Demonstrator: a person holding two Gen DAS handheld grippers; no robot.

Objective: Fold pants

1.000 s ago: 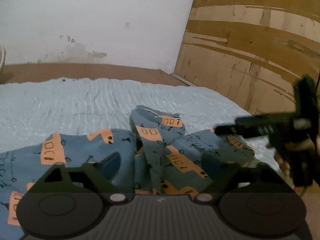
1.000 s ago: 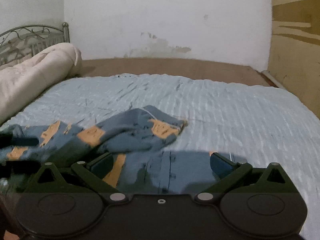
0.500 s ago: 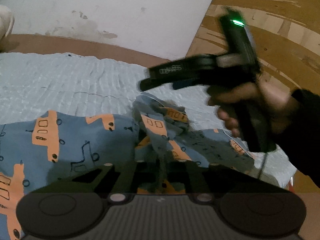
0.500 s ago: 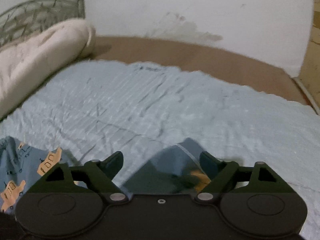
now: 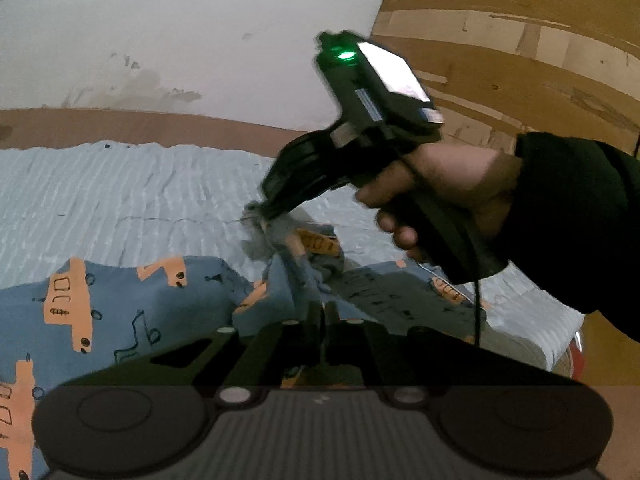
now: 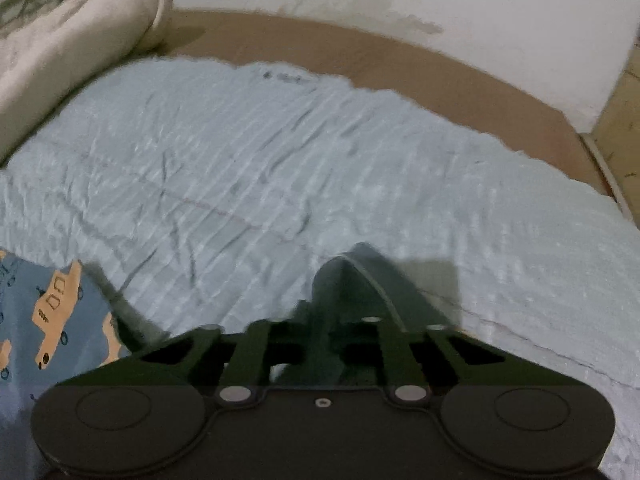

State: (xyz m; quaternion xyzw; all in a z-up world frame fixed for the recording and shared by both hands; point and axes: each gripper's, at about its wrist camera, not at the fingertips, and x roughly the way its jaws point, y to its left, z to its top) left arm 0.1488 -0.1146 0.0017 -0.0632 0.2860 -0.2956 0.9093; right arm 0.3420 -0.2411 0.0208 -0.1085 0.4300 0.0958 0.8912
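Note:
Blue pants [image 5: 120, 304] with orange car prints lie rumpled on the pale blue bed cover [image 5: 120, 200]. My left gripper [image 5: 320, 316] is shut on a bunched fold of the pants near their middle. My right gripper [image 6: 320, 320] is shut on a raised edge of the pants [image 6: 360, 272] and lifts it off the cover. In the left wrist view the right gripper [image 5: 272, 210] shows, held in a hand, pinching the fabric up. A part of the pants lies flat at the lower left of the right wrist view [image 6: 40, 312].
A rolled cream blanket [image 6: 68, 40] lies at the far left of the bed. A brown mattress edge [image 6: 400, 64] and a white wall are behind. A wooden board [image 5: 520, 60] stands at the right side.
Both grippers have closed on the pants. The right gripper has swung up and across in front of the left one, pulling an edge of fabric upward.

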